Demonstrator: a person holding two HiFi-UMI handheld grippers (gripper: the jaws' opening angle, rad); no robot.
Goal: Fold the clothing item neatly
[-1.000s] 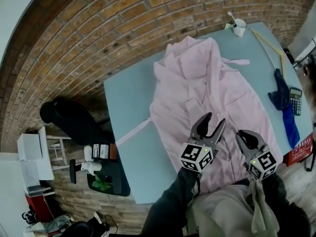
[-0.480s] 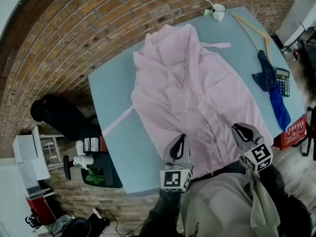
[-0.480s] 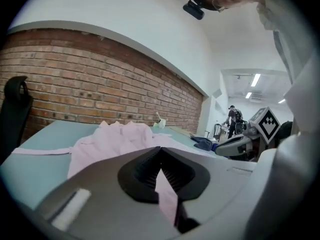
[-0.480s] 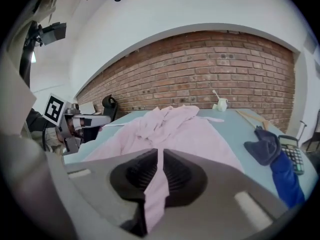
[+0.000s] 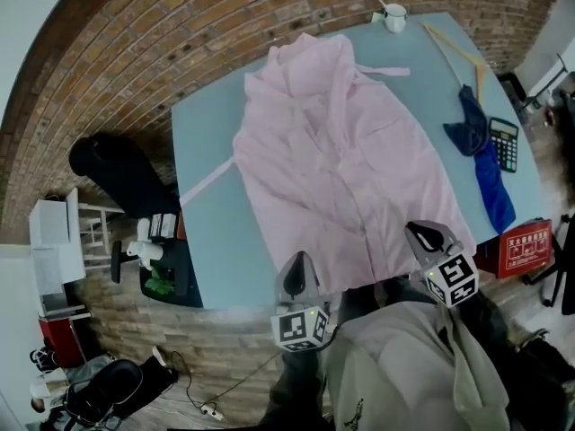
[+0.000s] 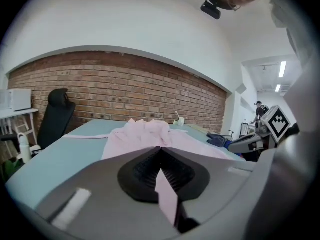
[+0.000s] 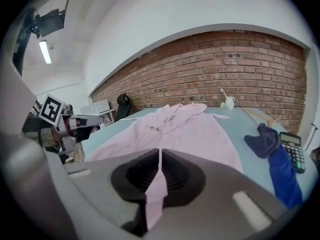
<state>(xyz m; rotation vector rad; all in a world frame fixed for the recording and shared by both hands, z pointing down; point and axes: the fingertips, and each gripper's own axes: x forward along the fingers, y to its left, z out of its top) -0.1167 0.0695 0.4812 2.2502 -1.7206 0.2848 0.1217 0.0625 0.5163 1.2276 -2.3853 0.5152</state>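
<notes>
A pale pink robe lies spread on the light blue table, collar at the far end and hem at the near edge. My left gripper is at the hem's near left corner, shut on a fold of pink fabric that runs between its pads. My right gripper is at the hem's near right corner. Its jaws have just been closing, and a strip of the pink cloth is pinched between them. In the right gripper view the robe stretches away toward the brick wall.
A white cup stands at the far table corner, with a wooden hanger beside it. A blue cloth and a calculator lie along the right edge. A robe belt trails off the left edge. A black chair stands left of the table.
My left gripper has moved from over the robe back to the near hem and shut on it. The right gripper has also drawn back toward the near edge.
</notes>
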